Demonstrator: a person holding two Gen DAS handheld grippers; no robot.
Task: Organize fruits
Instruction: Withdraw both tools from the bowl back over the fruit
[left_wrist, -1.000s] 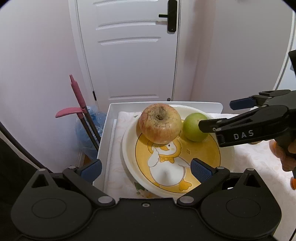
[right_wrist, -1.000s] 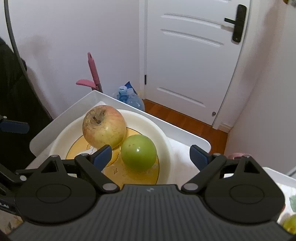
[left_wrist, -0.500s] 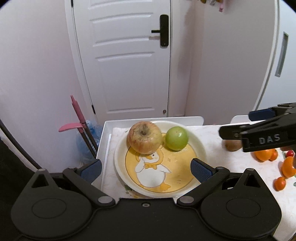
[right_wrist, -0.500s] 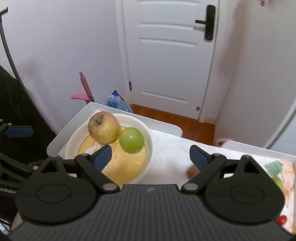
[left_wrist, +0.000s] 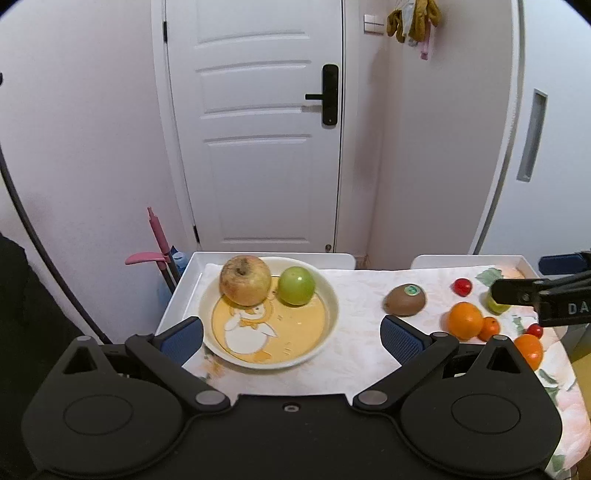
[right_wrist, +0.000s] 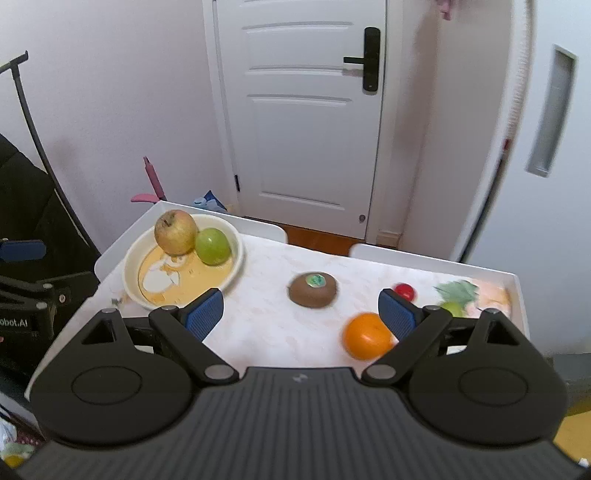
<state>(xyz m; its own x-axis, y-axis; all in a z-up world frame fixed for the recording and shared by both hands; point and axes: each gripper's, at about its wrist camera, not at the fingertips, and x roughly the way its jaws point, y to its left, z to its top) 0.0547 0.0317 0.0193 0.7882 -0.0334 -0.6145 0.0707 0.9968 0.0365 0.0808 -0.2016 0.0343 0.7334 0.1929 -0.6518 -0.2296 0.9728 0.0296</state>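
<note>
A cream bowl with a duck picture (left_wrist: 328, 325) (right_wrist: 238, 258) holds a reddish-yellow apple (left_wrist: 245, 279) (right_wrist: 175, 231) and a green apple (left_wrist: 296, 285) (right_wrist: 213, 246). To its right on the cloth lie a brown kiwi (left_wrist: 405, 300) (right_wrist: 313, 290), an orange (left_wrist: 464, 319) (right_wrist: 365, 335), small tangerines (left_wrist: 528, 349), and cherry tomatoes (left_wrist: 462, 286) (right_wrist: 404, 291). My left gripper (left_wrist: 291, 334) is open and empty above the bowl's near side. My right gripper (right_wrist: 300, 312) is open and empty, just in front of the kiwi; its side shows in the left wrist view (left_wrist: 543, 299).
The fruits lie on a floral cloth over white trays (left_wrist: 192, 273) (right_wrist: 513, 291). A small green fruit (right_wrist: 452, 307) sits at the far right. A white door (left_wrist: 255, 147) stands behind. A pink-handled tool (left_wrist: 157, 243) leans left of the table.
Both grippers have pulled back and up from the bowl. The right gripper has swung right, so the kiwi, orange and tomatoes came into view. Both stayed open.
</note>
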